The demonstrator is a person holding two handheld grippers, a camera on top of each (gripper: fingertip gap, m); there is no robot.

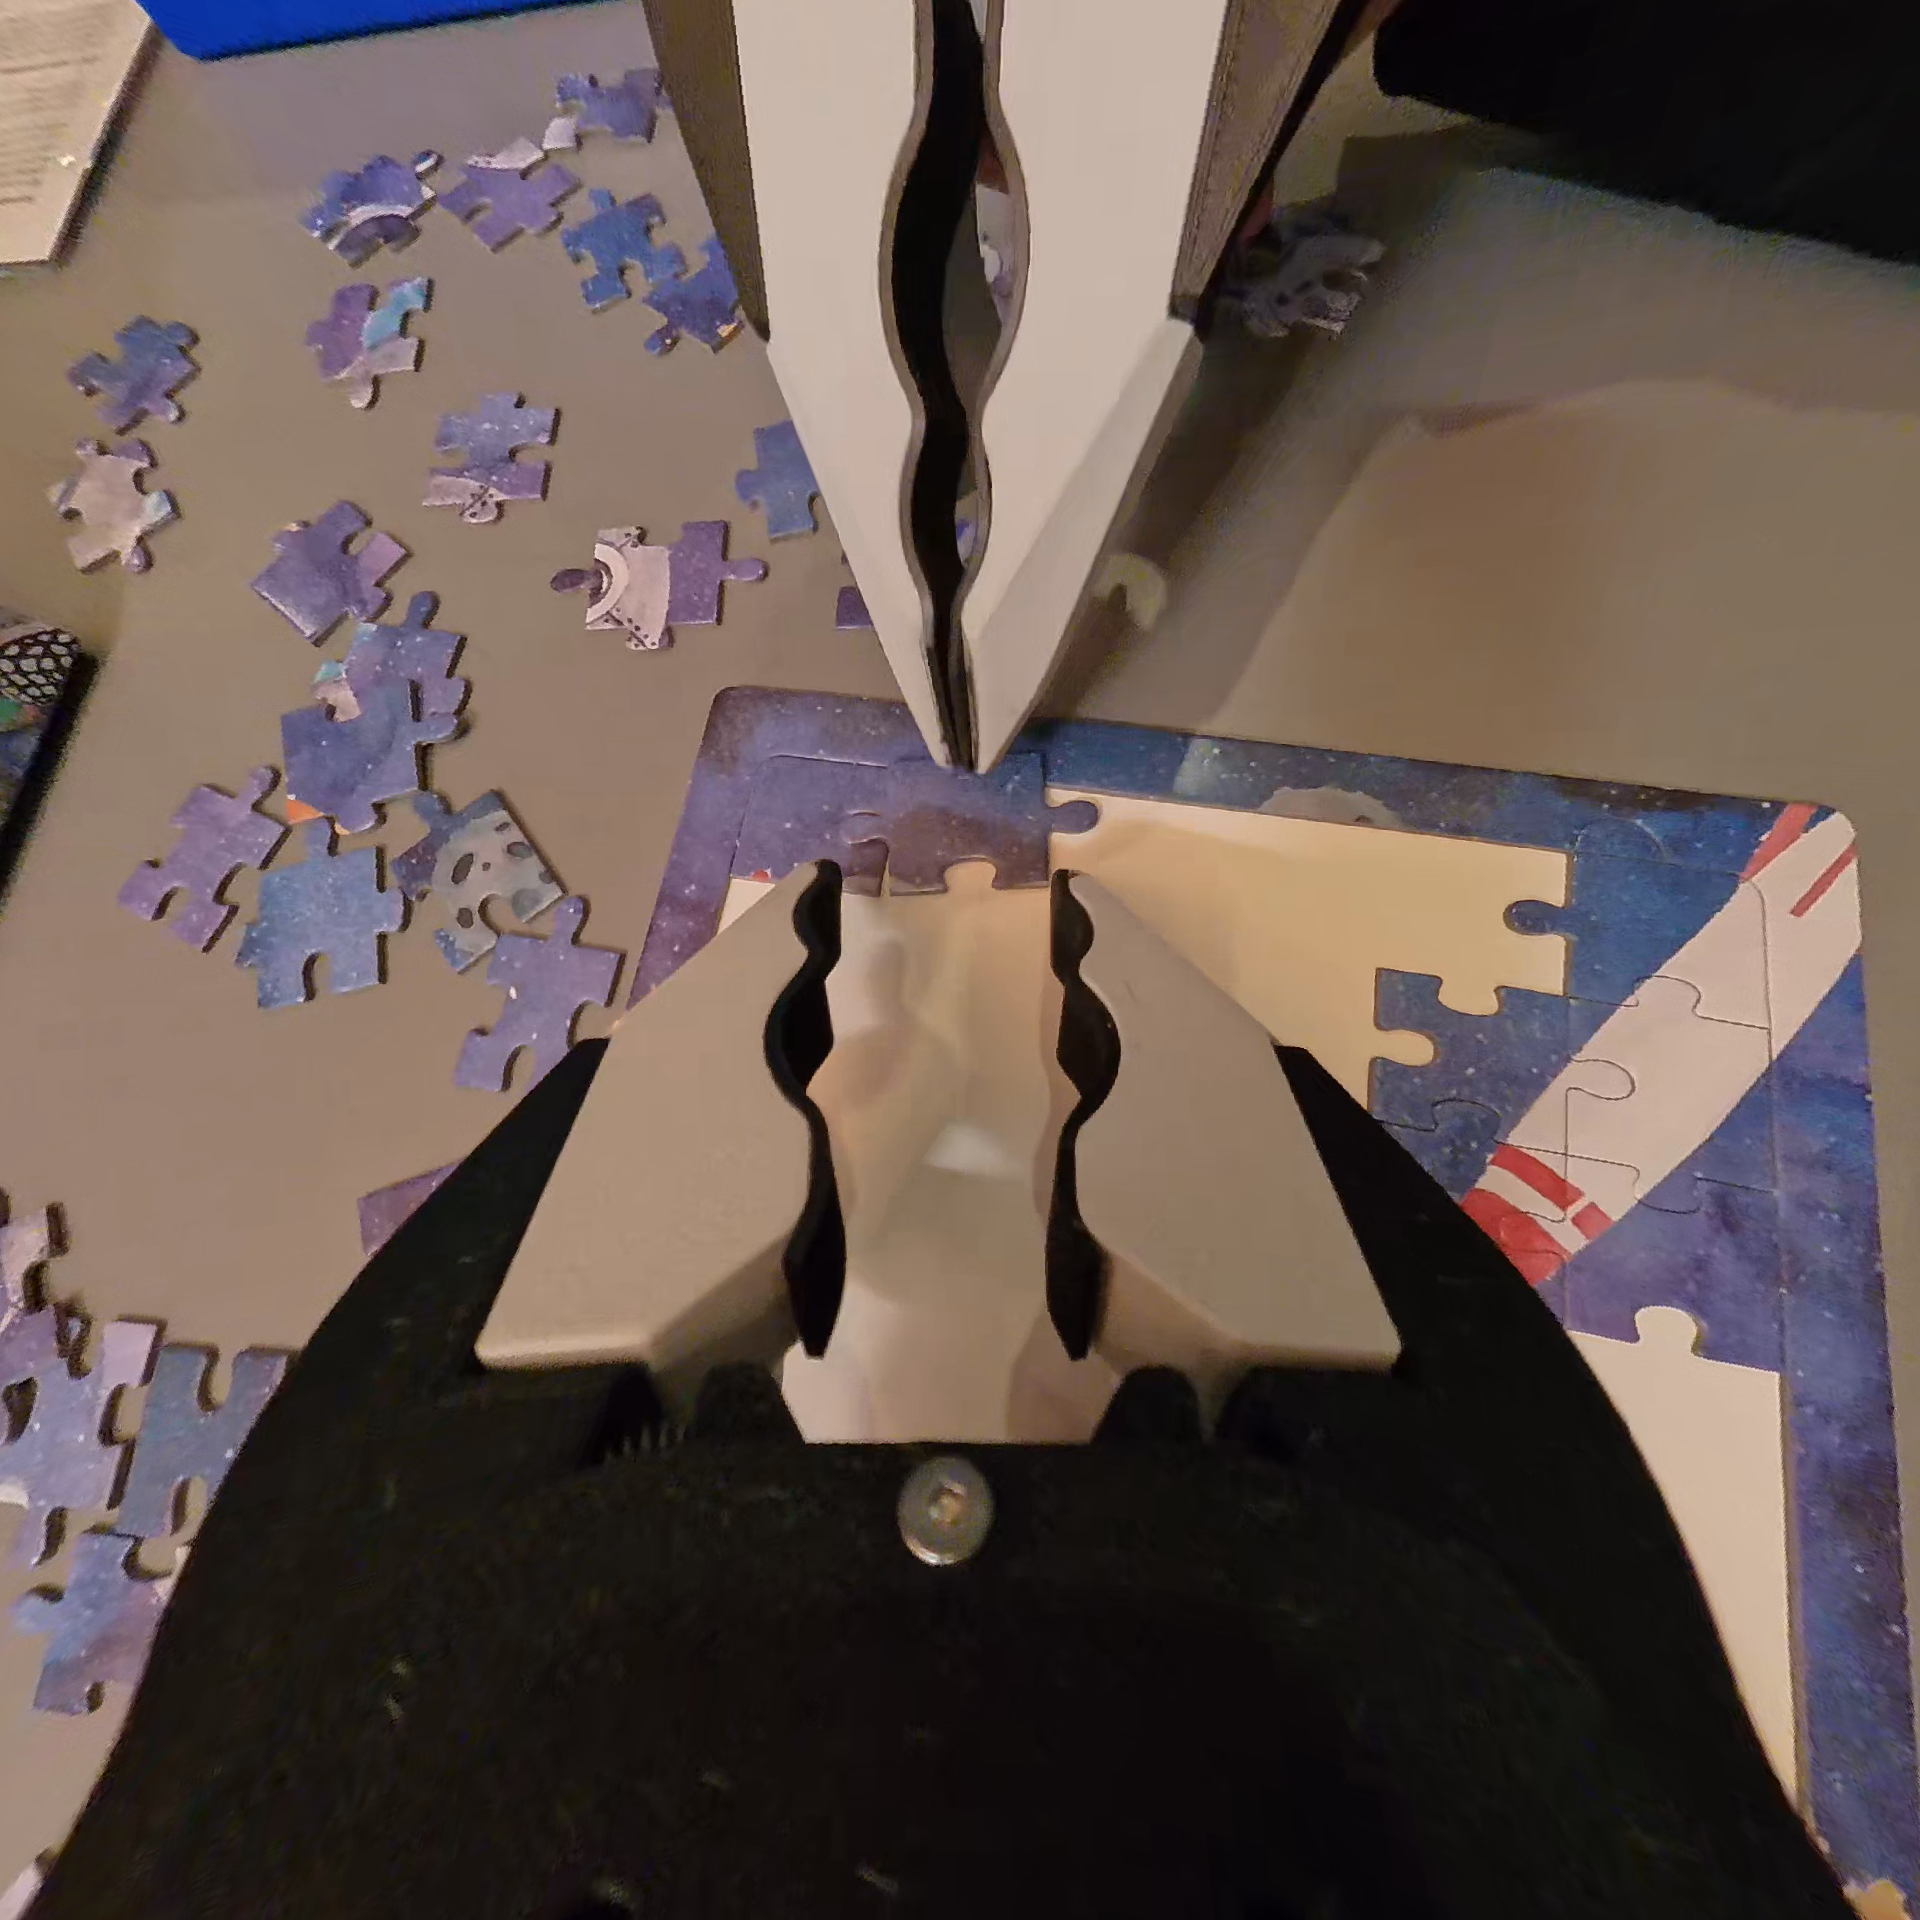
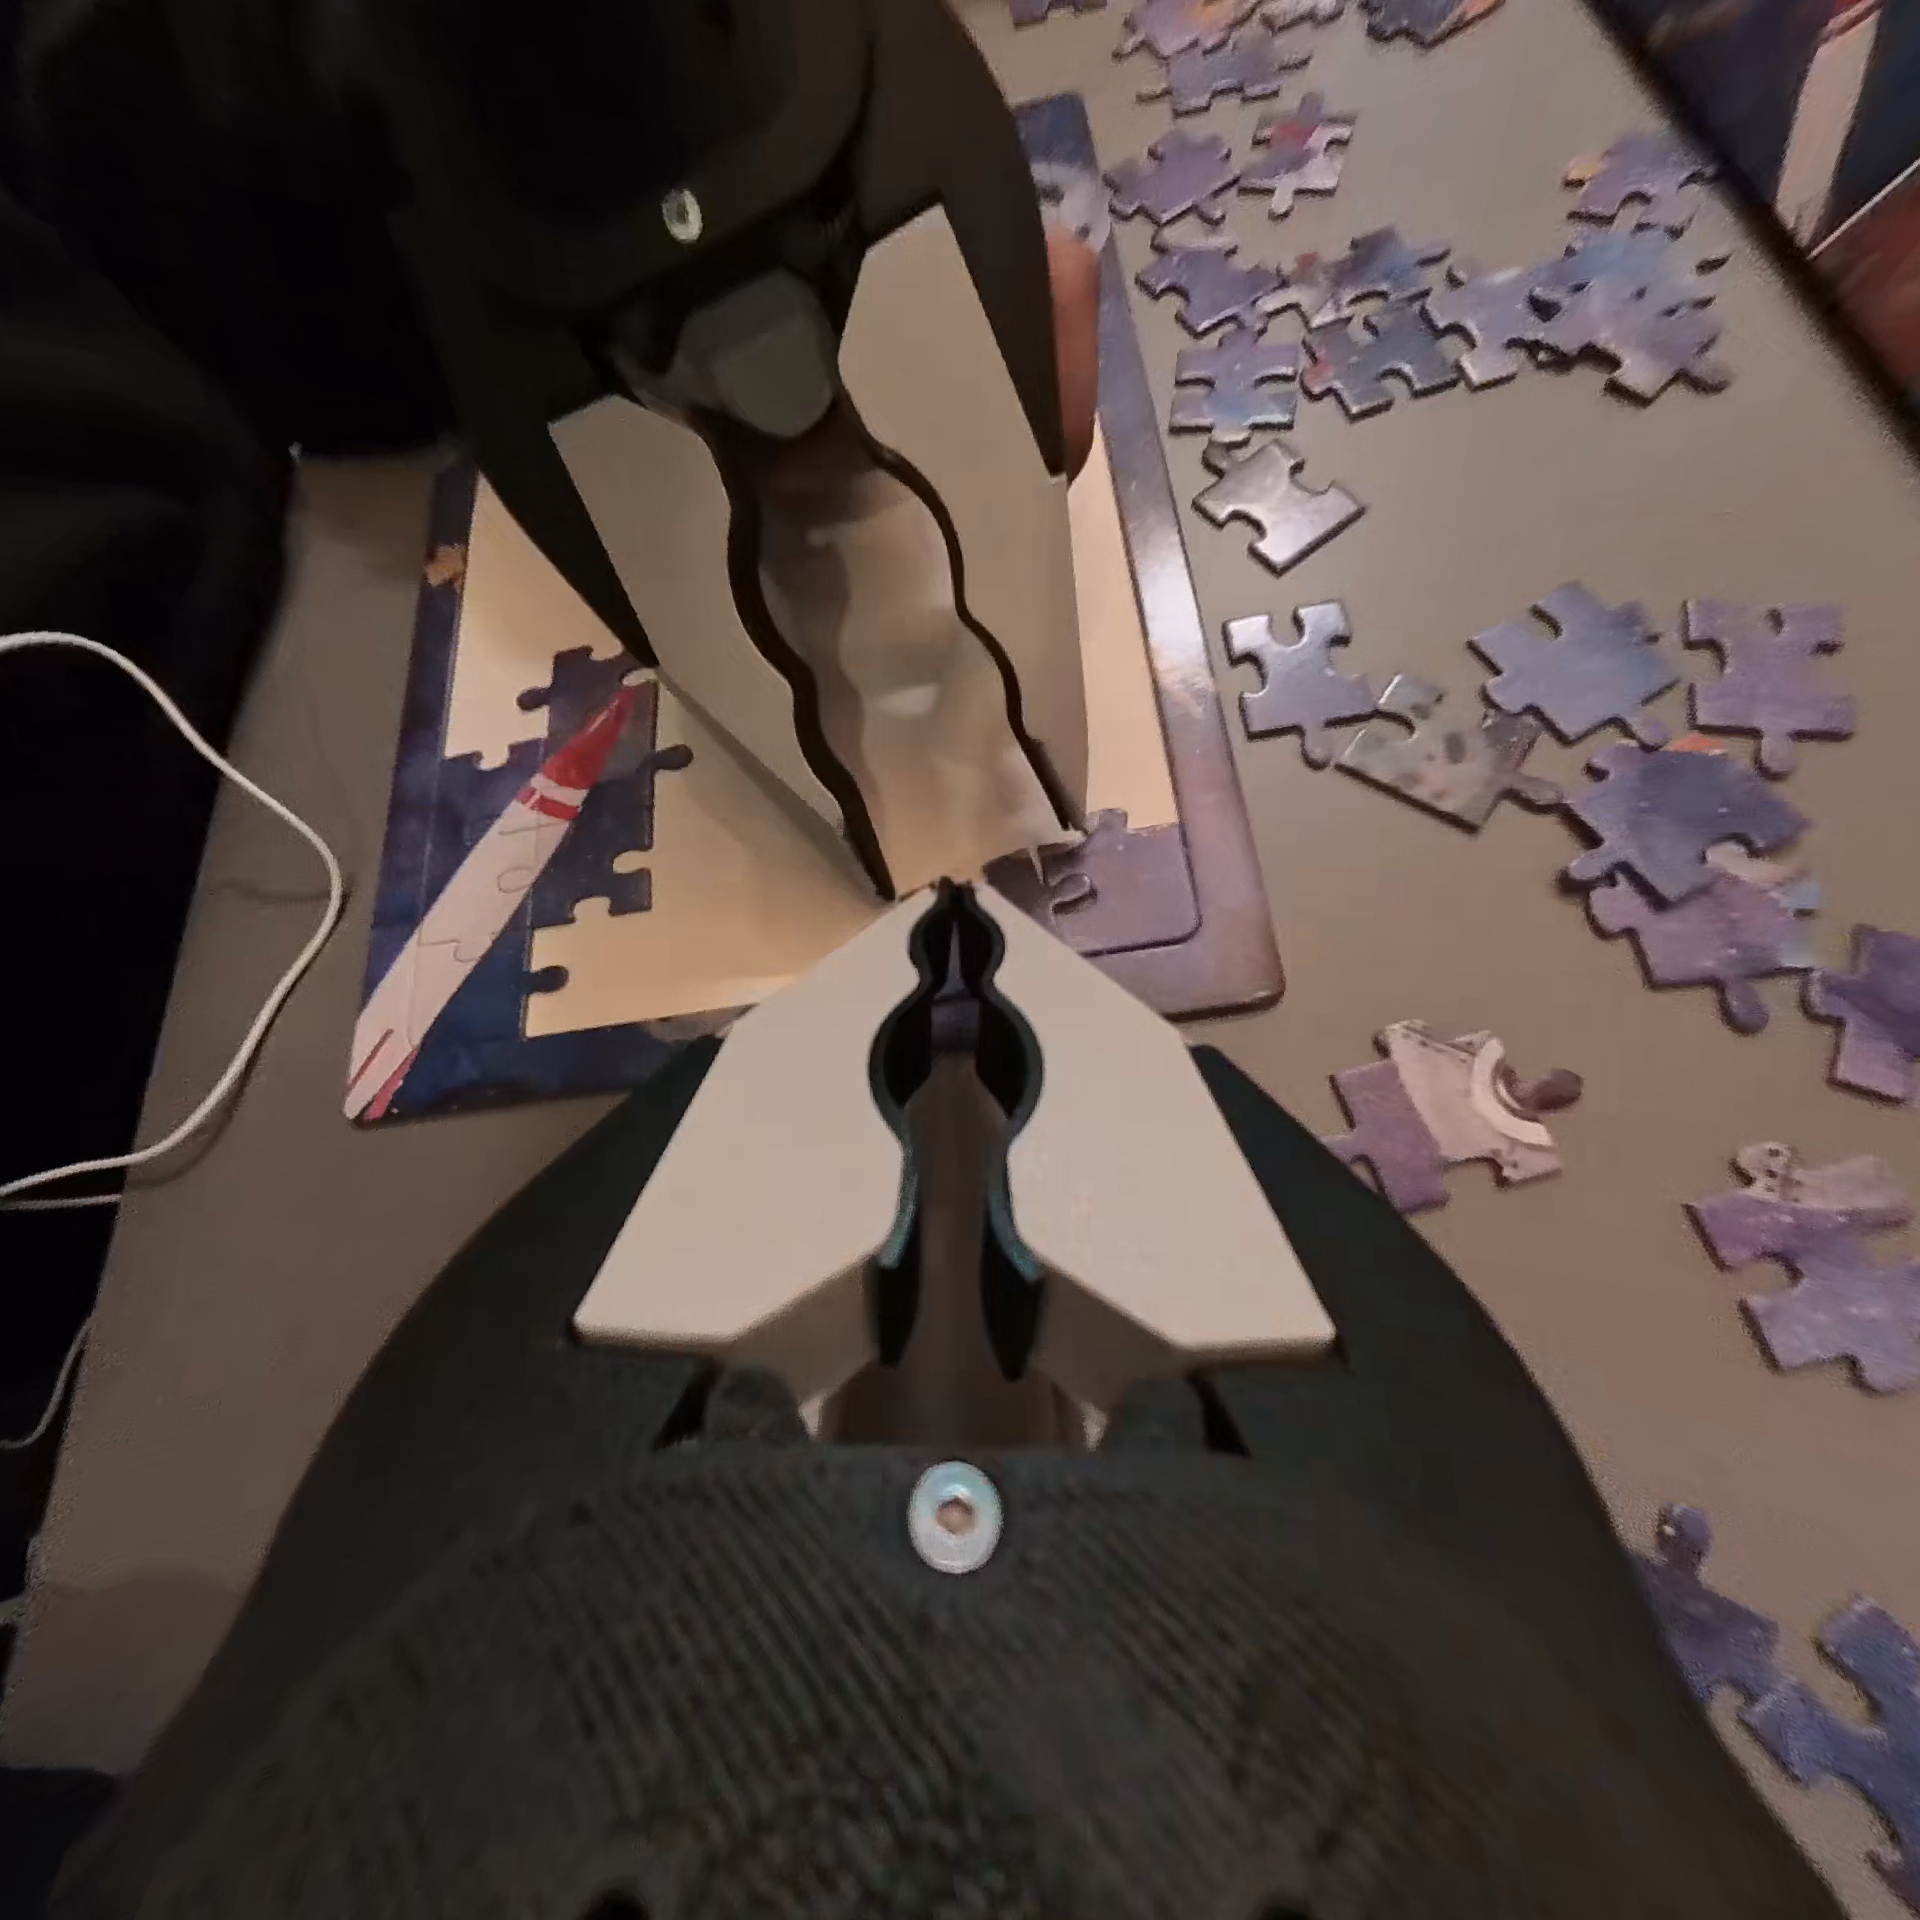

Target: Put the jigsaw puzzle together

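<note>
Right tool (image 1: 961, 753) clenched on nothing, its tip pressing the purple piece (image 1: 961, 831) set in the puzzle tray (image 1: 1834, 1351)'s far-left corner. Left tool (image 1: 940, 883) released, hovering just near of that piece. Rocket section (image 1: 1662, 1039) assembled on the right; tray's middle bare; many loose pieces (image 1: 322, 914) spread over the tabletop (image 1: 623, 1195) to the left.

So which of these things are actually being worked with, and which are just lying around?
In use:
right gripper, shut, tips on purple piece
left gripper, open
puzzle tray

Lying about:
loose pieces
white cable
paper sheet
blue box
</note>
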